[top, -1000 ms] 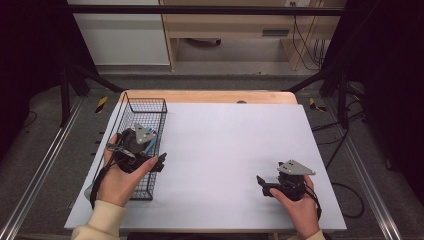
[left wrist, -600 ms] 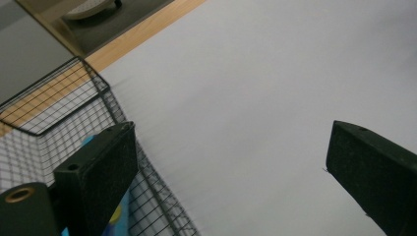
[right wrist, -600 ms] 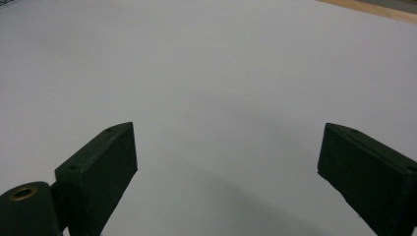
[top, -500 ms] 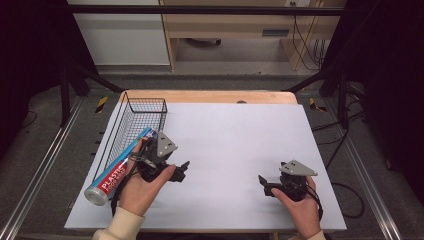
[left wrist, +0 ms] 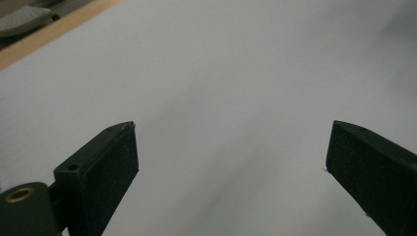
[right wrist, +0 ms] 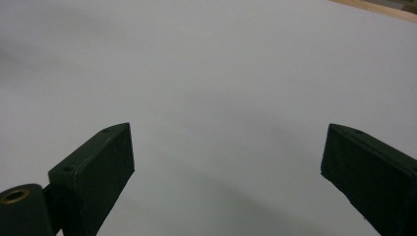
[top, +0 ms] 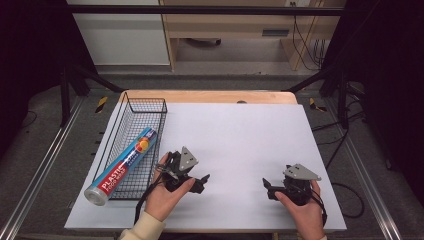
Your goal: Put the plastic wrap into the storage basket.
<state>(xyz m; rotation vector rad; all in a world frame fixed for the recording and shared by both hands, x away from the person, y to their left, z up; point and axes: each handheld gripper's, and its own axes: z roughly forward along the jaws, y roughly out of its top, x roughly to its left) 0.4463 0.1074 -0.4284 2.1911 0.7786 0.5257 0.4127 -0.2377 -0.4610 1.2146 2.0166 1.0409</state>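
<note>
High view, item list. Wire basket (top: 131,145): black mesh, at the left edge of the white tabletop (top: 240,145). Plastic food wrap roll (top: 121,165): blue and red box-tube, lying diagonally in the basket, its near capped end poking out over the basket's near-left rim. Left claw (top: 199,183): held just right of the basket, over bare tabletop, apart from the roll. Right claw (top: 266,185): near the front right of the tabletop, well apart from everything.

Left gripper view: left claw's jaws spread wide, nothing between them, white surface beyond. Right gripper view: right claw likewise spread and empty.

Risks, as judged: the roll overhangs the rim, so a nudge to the basket or a brush from the trailing cable could tip it out toward the tabletop edge. A reach back with the left claw could catch on the mesh.

Change since half a second ago: the left hand has drawn slightly rightward, clear of the roll; roll rests lower in the basket. Right hand unchanged.
</note>
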